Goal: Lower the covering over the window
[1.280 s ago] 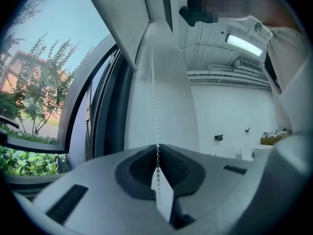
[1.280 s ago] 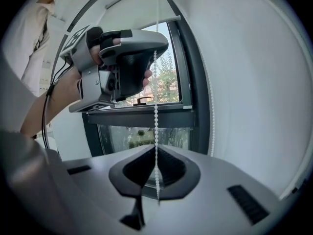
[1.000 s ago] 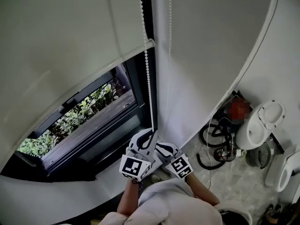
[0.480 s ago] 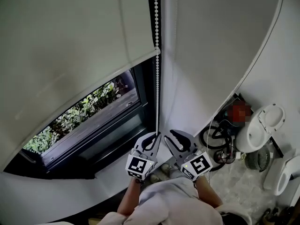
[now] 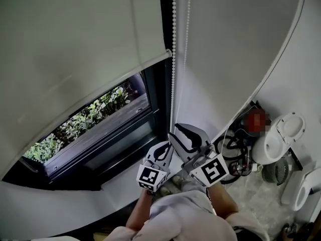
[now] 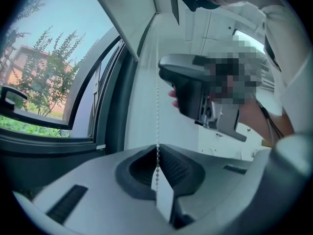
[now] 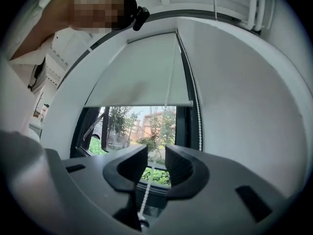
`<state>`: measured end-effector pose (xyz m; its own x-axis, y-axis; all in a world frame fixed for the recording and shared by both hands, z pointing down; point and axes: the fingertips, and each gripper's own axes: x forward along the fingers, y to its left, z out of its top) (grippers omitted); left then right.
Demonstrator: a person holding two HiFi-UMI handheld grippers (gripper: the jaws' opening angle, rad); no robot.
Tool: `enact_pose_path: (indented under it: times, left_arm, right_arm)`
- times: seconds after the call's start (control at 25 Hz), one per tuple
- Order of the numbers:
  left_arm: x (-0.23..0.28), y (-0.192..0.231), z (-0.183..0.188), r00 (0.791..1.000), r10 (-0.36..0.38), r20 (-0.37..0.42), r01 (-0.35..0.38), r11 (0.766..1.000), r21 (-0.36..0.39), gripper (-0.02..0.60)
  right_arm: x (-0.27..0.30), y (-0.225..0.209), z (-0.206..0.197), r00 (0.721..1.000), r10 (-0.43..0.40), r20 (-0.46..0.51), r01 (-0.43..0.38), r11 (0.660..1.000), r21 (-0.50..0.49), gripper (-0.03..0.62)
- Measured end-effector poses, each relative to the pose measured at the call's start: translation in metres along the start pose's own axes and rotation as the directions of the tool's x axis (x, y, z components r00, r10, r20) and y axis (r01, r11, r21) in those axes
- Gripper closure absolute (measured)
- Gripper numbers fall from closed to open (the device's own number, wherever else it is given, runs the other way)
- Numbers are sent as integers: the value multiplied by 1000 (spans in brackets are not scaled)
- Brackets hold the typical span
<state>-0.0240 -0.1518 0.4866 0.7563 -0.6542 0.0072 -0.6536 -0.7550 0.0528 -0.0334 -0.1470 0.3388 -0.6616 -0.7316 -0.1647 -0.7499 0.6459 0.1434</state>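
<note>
**Right gripper [image 5: 181, 132] has climbed the bead chain [image 5: 173, 59]**

Left of that chain, the matte, pale roller blind [image 5: 75, 39] covers the window's [image 5: 100, 129] upper half. Low on the chain, the left gripper [image 5: 166, 145] clamps the fine white beads, likely to keep tension. Just above, the right gripper's ribbed jaws have just spread wide, a strand running untouched between them, ready to regrip.

Two runs of bead chain [image 5: 173, 59] hang close together just beside the dark window frame [image 5: 159, 99], in front of the white wall [image 5: 230, 49], leaving little room there. Left of them the blind [image 5: 75, 44] fills the upper window; only the part beneath it is uncovered. The wall's face to the right is bare. Low on the right, cables [image 5: 228, 152] and a white round object [image 5: 278, 134] crowd the floor [image 5: 251, 200].
</note>
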Motion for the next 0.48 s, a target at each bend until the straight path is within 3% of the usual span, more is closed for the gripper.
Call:
enact_pose_path:
  times: [0.16, 0.2, 0.24, 0.48]
  left_arm:
    - [0, -1, 0, 1000, 2, 1, -2, 1000, 0, 561]
    - [-1, -1, 1, 1000, 3, 2, -3, 1000, 1, 561]
    - [-1, -1, 1, 1000, 3, 4, -3, 1000, 1, 561]
    - [-5, 2, -15, 999, 15, -31, -15, 1000, -1, 561]
  right_arm:
    - [17, -5, 19, 999, 13, 42, -12, 999, -33, 493]
    - [20, -5, 21, 999, 14, 49, -12, 999, -38, 513]
    - [22, -5, 23, 998, 15, 54, -12, 999, -39, 571]
    - [22, -3, 4, 998, 20, 52, -24, 997, 77, 594]
